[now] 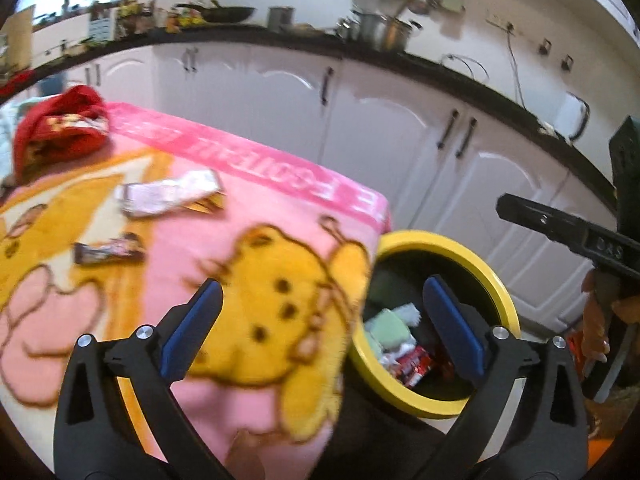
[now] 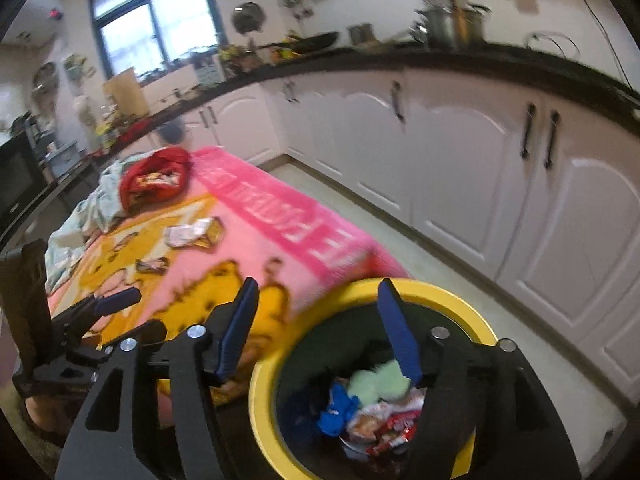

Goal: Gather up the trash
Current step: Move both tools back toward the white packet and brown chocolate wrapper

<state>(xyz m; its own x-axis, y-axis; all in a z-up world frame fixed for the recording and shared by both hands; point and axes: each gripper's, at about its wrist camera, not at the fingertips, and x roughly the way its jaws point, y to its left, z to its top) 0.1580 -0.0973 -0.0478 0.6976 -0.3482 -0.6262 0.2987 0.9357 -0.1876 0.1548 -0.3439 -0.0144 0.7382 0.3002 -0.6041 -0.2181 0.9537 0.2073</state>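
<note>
A yellow-rimmed bin (image 1: 486, 264) (image 2: 456, 298) stands on the floor beside the table and holds wrappers (image 2: 380, 424) and a pale green wad (image 2: 380, 386). My left gripper (image 1: 320, 300) hangs open and empty over the table's corner and the bin's edge. Over the bin, my right gripper (image 2: 316, 300) is open too, nothing between its blue pads. On the pink blanket (image 1: 256, 208) lie a pale silvery wrapper (image 1: 168, 196) (image 2: 188, 234) and a dark brown bar wrapper (image 1: 110, 252) (image 2: 152, 266). The other gripper's black body shows at the right edge (image 1: 568, 228) and at the left (image 2: 96, 308).
A red cloth heap (image 1: 60, 128) (image 2: 156, 180) sits at the table's far end, with pale fabric (image 2: 100, 204) beside it. White cabinets (image 1: 360, 120) under a dark counter run behind. A strip of pale floor (image 2: 360, 216) lies between table and cabinets.
</note>
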